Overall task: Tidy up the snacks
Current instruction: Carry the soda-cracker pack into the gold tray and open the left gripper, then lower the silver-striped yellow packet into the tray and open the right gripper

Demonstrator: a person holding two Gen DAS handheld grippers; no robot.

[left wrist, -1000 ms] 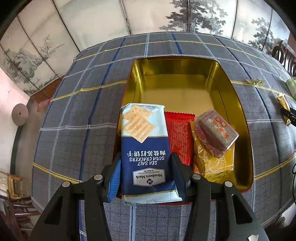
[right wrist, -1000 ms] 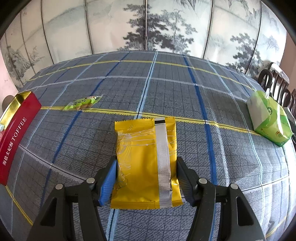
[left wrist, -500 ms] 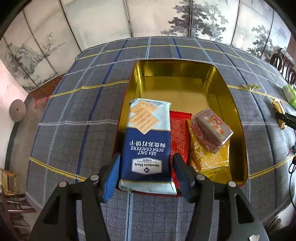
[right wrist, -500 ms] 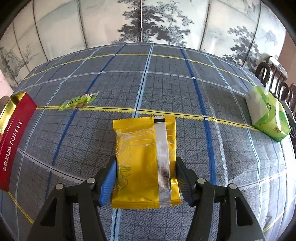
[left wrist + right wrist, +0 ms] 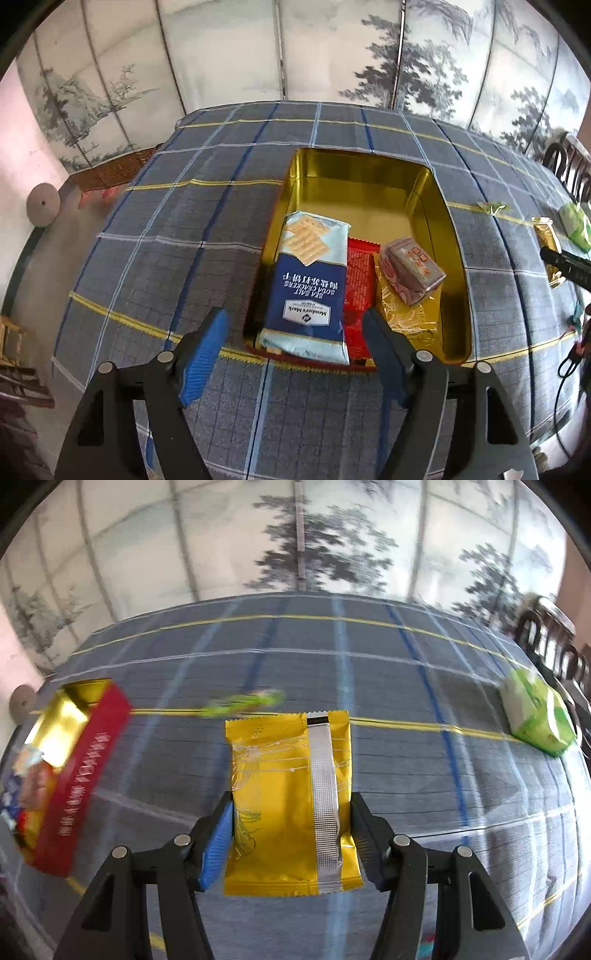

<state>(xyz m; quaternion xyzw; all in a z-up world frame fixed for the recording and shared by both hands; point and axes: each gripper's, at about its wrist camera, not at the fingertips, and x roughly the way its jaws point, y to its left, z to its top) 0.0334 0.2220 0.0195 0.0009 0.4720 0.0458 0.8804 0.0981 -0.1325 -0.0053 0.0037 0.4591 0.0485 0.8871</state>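
We see two views along our hand-held grippers over a surface covered in a grey, blue and yellow checked cloth (image 5: pixel 177 236). In the left view, the left hand-held gripper (image 5: pixel 293 354) has its jaws opening, with nothing between them; its blue pads stand clear either side of the near end of the blue and pale-blue pack of soda crackers (image 5: pixel 308 284). That pack lies in the left part of the open gold metal tin with red outer walls (image 5: pixel 456 280), its near end resting up on the tin's front rim. Beside it in the tin lie a red foil packet (image 5: pixel 358 280), a yellow packet (image 5: pixel 410 317) and, on top of that, a small pinkish wrapped block (image 5: pixel 412 271). In the right view, the right hand-held gripper (image 5: pixel 291 834) is clamped on a yellow foil snack pouch with a silver seam (image 5: pixel 291 794), held above the cloth. The view is blurred, with the tin at its left edge. A small green wrapped sweet (image 5: pixel 243 701) and a green and white pack (image 5: pixel 535 712) lie on the cloth beyond. We judge the crackers as just placed and the yellow pouch as on its way to the tin; the next move calls for carrying it over the rim and releasing it in the empty far part.
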